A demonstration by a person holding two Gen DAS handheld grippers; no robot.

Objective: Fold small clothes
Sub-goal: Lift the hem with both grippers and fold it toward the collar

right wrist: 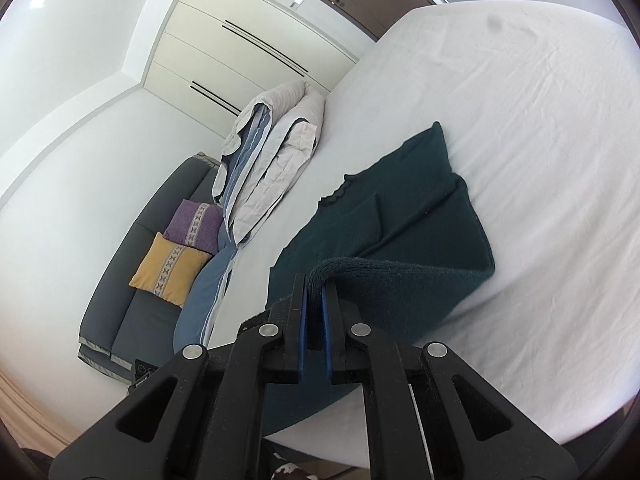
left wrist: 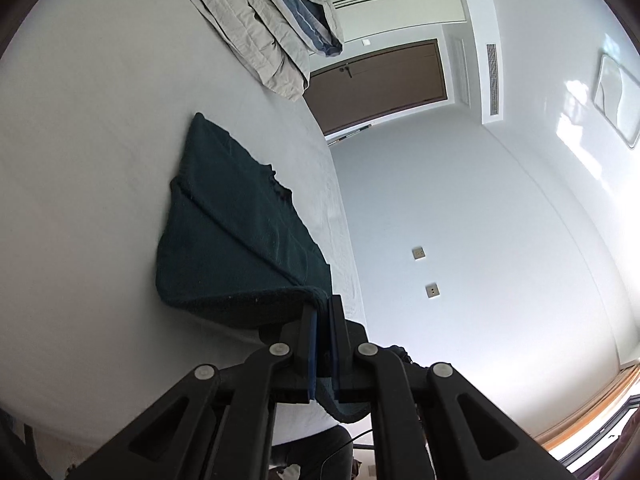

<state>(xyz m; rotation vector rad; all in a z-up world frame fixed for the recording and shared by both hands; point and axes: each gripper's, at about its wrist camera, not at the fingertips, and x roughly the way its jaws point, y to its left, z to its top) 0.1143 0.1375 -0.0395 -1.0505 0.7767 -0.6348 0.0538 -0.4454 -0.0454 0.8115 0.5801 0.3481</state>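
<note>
The left tool (left wrist: 324,308) and right tool (right wrist: 316,286) each pinch a lifted near corner of the dark green garment (left wrist: 240,232), apparently knitted, spread on the bed (left wrist: 80,160).

A home bedroom: a white-sheeted bed (right wrist: 520,128) is filling the view, with a folded duvet (right wrist: 272,152), wardrobe (right wrist: 240,52), probably a sofa (right wrist: 132,280) holding 2 cushions (right wrist: 172,268), and a brown door (left wrist: 380,84).
</note>
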